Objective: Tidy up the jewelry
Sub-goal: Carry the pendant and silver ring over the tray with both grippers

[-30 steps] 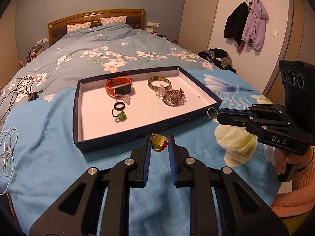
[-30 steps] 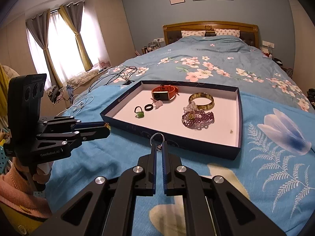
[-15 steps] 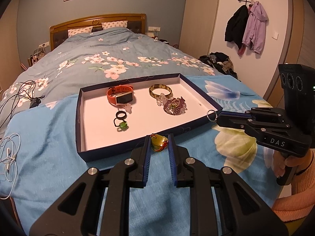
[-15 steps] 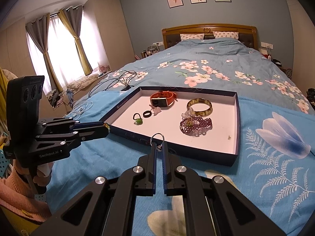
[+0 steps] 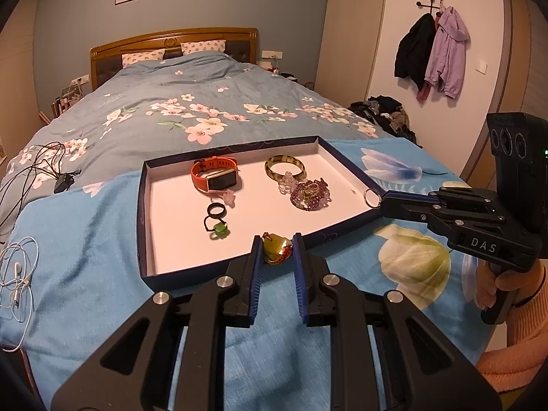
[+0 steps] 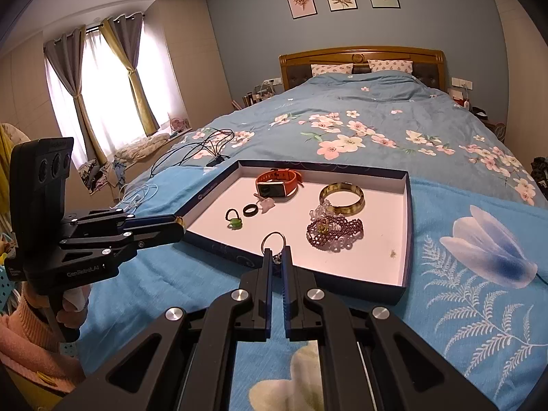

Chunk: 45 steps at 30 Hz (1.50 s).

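Here the left tool pinches a yellow pendant between its pads; the right tool is squeezed tight on a silver key ring; just ahead of both lies the tray on the bed, holding a watch and bangle.

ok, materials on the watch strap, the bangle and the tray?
Watch strap: looks like orange silicone or rubber, matte, with no glare on the band.
Bangle: glossy and mottled amber-brown; probably resin or horn-like plastic, though polished stone is possible.
Tray: appears to be cardboard, with thin straight walls, dark blue printed outside and plain white matte inside.
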Available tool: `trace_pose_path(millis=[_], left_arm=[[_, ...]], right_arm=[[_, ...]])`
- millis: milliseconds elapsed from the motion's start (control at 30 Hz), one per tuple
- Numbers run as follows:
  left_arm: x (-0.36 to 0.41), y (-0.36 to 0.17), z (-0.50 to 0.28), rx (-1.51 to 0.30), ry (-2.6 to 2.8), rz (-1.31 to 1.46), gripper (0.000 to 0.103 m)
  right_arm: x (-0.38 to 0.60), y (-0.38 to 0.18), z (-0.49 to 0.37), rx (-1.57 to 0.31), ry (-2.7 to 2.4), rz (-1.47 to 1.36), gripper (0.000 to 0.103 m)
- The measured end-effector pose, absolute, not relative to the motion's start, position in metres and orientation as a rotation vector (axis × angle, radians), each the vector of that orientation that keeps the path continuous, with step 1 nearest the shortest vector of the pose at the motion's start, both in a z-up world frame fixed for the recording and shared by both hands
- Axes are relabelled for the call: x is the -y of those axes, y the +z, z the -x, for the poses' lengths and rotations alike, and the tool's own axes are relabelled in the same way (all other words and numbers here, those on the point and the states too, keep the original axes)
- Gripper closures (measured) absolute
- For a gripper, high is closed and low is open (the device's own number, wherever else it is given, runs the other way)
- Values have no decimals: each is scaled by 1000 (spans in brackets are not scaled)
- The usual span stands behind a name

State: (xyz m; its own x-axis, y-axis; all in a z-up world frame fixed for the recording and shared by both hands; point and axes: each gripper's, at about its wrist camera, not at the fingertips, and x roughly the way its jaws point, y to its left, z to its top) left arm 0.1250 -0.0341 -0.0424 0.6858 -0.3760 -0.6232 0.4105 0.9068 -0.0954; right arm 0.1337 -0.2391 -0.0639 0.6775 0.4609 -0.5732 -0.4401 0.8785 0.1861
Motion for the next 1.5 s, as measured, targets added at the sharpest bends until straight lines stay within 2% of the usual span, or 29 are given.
trace_pose_path(millis=[767,1500], left_arm=[[35,-42,-149,-684,-409,-60,86],[36,-57,-181,-720,-374,-65,86]], right_arm=[[240,-56,-158,-646,498,-16,99],[238,-78,-191,-721,467,-6,99]])
